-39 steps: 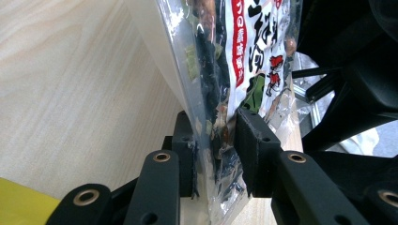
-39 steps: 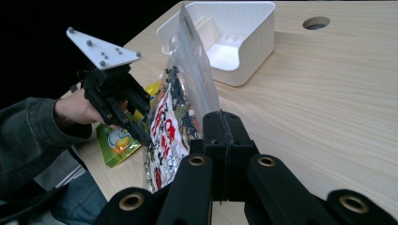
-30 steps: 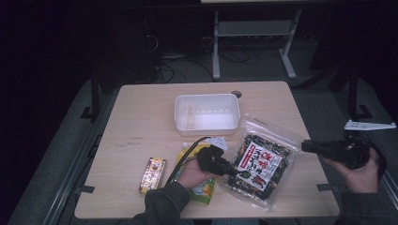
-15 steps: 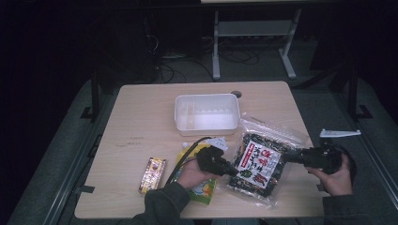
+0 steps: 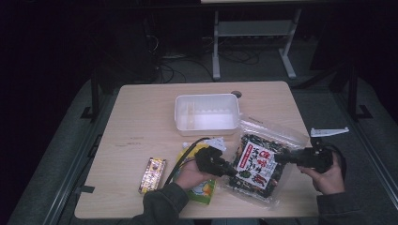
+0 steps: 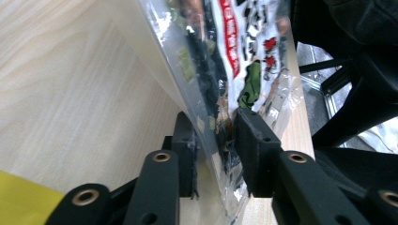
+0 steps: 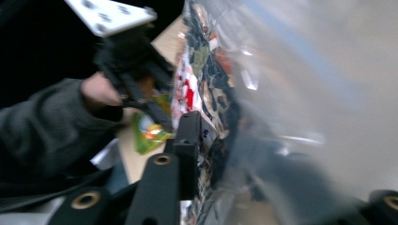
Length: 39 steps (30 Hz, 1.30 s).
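Snack bag [image 5: 259, 161] sits lower right of centre in the high view, flat-ish on the table [image 5: 141, 117], just below and right of the white tub [image 5: 206, 112]. My left tongs [image 5: 231, 171] have jaws either side of the bag's left edge; in the left gripper view the film [image 6: 206, 108] runs between them with a small gap showing, so not fully clamped, I judge. My right tongs [image 5: 280, 158] come in from the right onto the bag's far edge. The right gripper view is too blurred and blocked by film, so I can't tell whether they're apart or pinched.

My read: two-sided pickup or pull-open of the bag. To do it well:
- close left fully on the seam, not on the contents
- get right onto bare film near the edge
- lift both evenly so the bag doesn't twist

Yellow-green packet [image 5: 202, 187] under my left hand [image 5: 187, 174] and snack bar [image 5: 153, 174] at lower left: keep clear.
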Tool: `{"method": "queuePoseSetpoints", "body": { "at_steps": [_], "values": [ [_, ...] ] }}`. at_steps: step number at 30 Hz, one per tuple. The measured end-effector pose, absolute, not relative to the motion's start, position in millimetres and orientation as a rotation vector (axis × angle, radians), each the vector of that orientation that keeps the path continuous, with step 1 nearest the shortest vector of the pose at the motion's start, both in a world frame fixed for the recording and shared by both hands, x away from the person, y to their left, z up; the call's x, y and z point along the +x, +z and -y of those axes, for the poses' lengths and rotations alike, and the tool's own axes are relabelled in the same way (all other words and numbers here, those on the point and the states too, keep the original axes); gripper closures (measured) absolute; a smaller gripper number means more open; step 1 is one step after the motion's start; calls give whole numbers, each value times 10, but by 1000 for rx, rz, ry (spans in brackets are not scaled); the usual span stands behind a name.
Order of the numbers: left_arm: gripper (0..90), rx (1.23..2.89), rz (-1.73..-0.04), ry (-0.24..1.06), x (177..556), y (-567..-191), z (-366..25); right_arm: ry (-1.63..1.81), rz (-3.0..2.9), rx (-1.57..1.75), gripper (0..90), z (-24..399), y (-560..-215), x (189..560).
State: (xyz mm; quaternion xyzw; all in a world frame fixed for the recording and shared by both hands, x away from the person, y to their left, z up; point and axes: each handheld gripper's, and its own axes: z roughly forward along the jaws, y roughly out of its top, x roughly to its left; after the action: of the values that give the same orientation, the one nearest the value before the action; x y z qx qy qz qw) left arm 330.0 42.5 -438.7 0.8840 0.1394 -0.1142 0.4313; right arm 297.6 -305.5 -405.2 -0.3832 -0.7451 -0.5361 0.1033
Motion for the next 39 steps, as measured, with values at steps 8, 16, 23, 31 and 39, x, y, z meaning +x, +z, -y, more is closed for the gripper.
{"method": "queuePoseSetpoints", "body": {
  "at_steps": [8,16,23,31,39],
  "values": [
    [579,2210,-362,-226,3273,-4327,-512,-1598,2193,-1060,750,3002,-3874,2927],
    [462,2211,-403,-169,3214,-4247,-685,-1621,2247,-1067,753,2987,-3677,2904],
    [418,2214,-429,-125,3138,-4199,-901,-1673,2279,-1098,755,2994,-3517,2916],
    [381,2200,-466,-90,3069,-4154,-1129,-1705,2344,-1100,754,2910,-3288,3005],
    [321,2196,-493,-61,2985,-4143,-1320,-1718,2366,-1101,754,2785,-3203,3155]
  ]
}}
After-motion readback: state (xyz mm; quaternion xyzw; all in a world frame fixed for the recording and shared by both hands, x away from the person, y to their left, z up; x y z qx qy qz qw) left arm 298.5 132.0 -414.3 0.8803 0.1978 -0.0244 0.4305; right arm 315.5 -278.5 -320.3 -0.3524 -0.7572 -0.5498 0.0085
